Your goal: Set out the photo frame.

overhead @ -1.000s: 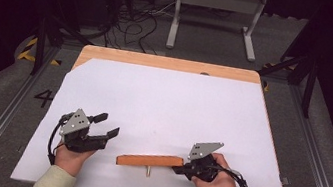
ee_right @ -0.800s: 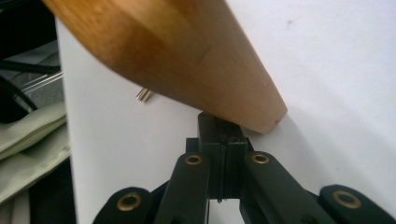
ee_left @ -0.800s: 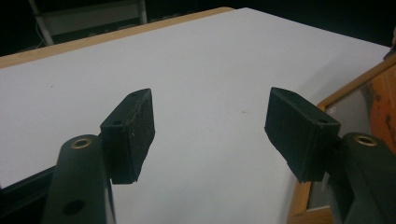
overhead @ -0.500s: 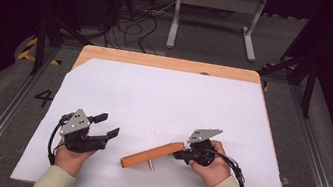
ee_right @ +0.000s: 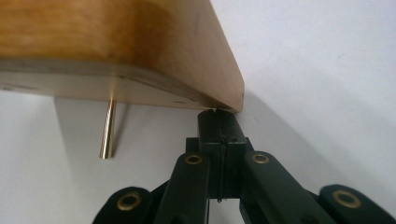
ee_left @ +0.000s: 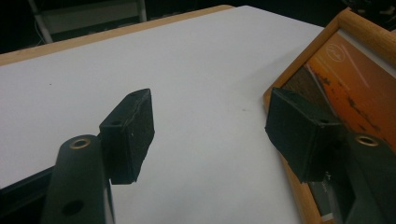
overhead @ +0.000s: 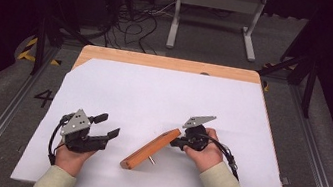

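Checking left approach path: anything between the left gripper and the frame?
Nothing. High view shows bare white table between left gripper and frame.

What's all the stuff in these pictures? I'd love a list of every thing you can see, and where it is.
Picture frame: one, light wood with an orange picture, near the front middle of the table, tilted, one end held up.
Metal peg: one, brass, sticking out of the frame's back.
Table: one, white top with a wooden far edge.
Metal stand: one, pale grey, on the floor beyond the table.
Cables: a tangle, black, on the floor at the back left.
Number 4: one, dark, marked on the floor left of the table.
Left gripper: one, black, front left, fingers apart, holding nothing.
Right gripper: one, black, fingers closed at the frame's end.
Hands: two, in pale sleeves, at the bottom edge.
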Demonstrator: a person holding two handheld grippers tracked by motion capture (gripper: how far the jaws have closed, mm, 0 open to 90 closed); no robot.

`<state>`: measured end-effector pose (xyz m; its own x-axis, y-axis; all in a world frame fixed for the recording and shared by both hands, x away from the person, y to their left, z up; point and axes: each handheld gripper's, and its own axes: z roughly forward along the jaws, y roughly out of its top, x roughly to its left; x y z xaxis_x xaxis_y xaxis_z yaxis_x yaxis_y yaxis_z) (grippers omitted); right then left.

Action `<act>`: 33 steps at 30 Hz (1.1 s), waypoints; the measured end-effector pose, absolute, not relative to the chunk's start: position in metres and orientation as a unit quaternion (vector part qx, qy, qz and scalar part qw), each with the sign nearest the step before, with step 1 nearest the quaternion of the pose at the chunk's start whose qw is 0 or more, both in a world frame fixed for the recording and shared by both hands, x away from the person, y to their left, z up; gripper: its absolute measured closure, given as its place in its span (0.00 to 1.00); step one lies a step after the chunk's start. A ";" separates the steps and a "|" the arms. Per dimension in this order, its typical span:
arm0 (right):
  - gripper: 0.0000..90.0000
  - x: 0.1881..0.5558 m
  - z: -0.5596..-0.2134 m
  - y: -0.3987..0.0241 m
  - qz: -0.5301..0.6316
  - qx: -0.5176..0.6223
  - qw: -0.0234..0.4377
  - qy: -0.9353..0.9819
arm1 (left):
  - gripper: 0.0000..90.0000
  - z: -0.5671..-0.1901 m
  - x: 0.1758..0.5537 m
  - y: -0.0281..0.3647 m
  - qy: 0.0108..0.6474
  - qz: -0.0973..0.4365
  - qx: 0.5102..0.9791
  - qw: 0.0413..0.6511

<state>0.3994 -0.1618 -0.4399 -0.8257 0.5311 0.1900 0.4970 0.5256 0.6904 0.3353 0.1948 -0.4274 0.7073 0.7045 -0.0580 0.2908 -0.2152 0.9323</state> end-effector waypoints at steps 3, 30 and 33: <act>1.00 0.407 -0.439 -0.156 0.387 0.298 0.017 0.872 | 0.36 -0.428 0.335 0.194 0.329 0.194 0.755 0.533; 1.00 0.437 -0.427 -0.122 0.386 0.306 0.036 0.869 | 0.36 -0.429 0.337 0.197 0.329 0.191 0.753 0.537; 0.89 0.429 -0.411 -0.135 0.398 0.326 0.029 0.857 | 0.36 -0.429 0.337 0.197 0.332 0.190 0.754 0.535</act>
